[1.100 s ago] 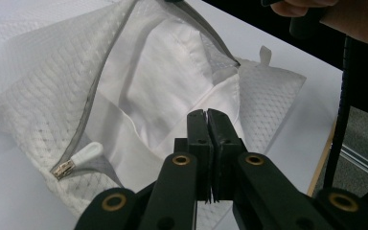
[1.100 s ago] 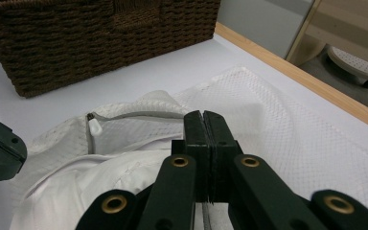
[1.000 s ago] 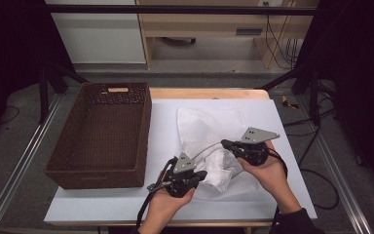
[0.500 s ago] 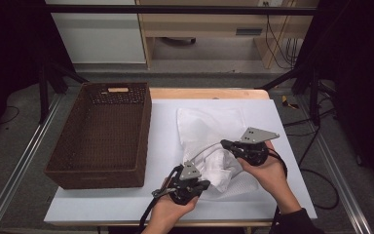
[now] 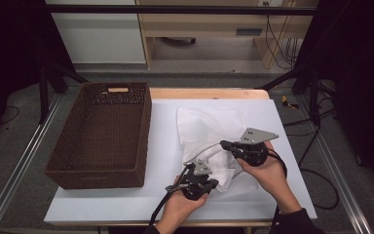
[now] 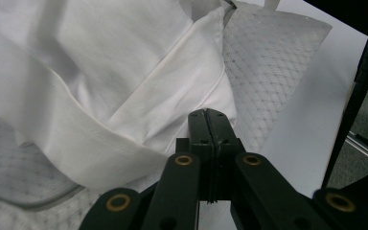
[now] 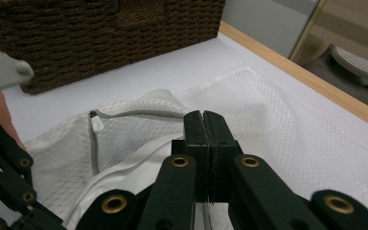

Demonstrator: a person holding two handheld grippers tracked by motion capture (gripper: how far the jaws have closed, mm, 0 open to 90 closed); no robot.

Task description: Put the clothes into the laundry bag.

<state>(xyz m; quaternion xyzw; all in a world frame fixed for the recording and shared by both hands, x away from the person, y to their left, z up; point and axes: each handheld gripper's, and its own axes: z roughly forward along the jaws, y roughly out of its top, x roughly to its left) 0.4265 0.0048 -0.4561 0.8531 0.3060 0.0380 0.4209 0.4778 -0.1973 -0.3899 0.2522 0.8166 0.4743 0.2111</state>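
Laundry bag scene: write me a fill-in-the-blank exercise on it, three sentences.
1. The brown wicker basket stands to the ____ of the white mesh laundry bag in the high view.
2. The garment pulled from the bag is ____ in colour.
3. The left gripper has its jaws ____.

Missing words: left; white; shut

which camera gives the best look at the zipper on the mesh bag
The right gripper view: the zipper runs along the mesh bag opening just beyond the shut jaws, with its pull at the left end. The left gripper view shows mesh and a grey edge; in the high view the bag is too small to tell.
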